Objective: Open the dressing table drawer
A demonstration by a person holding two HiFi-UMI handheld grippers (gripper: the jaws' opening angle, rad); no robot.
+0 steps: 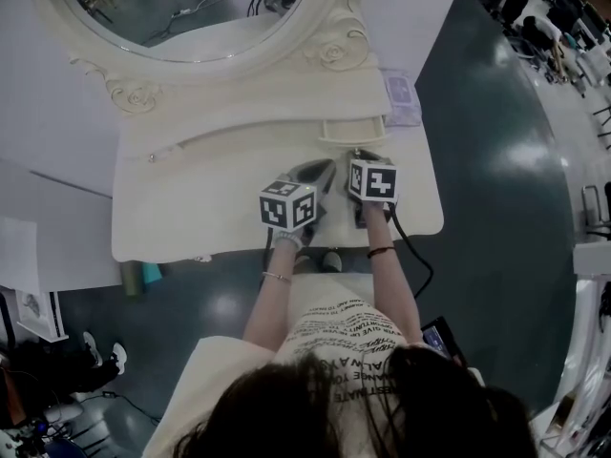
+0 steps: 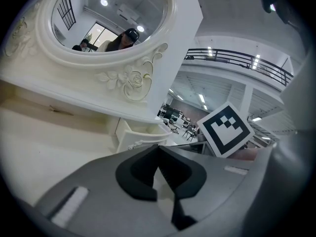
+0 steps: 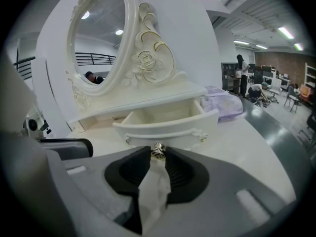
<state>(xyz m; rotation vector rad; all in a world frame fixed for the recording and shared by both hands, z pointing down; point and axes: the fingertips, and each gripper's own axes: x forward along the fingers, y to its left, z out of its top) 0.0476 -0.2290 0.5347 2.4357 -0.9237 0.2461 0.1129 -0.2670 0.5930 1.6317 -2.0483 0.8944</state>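
Under the lower right edge of the mirror (image 1: pixel 181 8), the left tongs (image 2: pixel 158 149) hang over the table top (image 1: pixel 181 208). Their tips are closed together and there is nothing in them. Just to the right, the right tongs (image 3: pixel 158 154) pinch the small shiny knob (image 3: pixel 158 150) on the front of the drawer (image 3: pixel 165 120). The drawer sits under the little shelf below the mirror's right side. It is slid out toward the person, and I can see its white inside. So I think the opening is mostly done. I cannot tell if it slides out any more. What is left may be a last little pull and then letting go. Farther right of the mirror, a purple pack (image 3: pixel 224 102) lies on the table, near the drawer.
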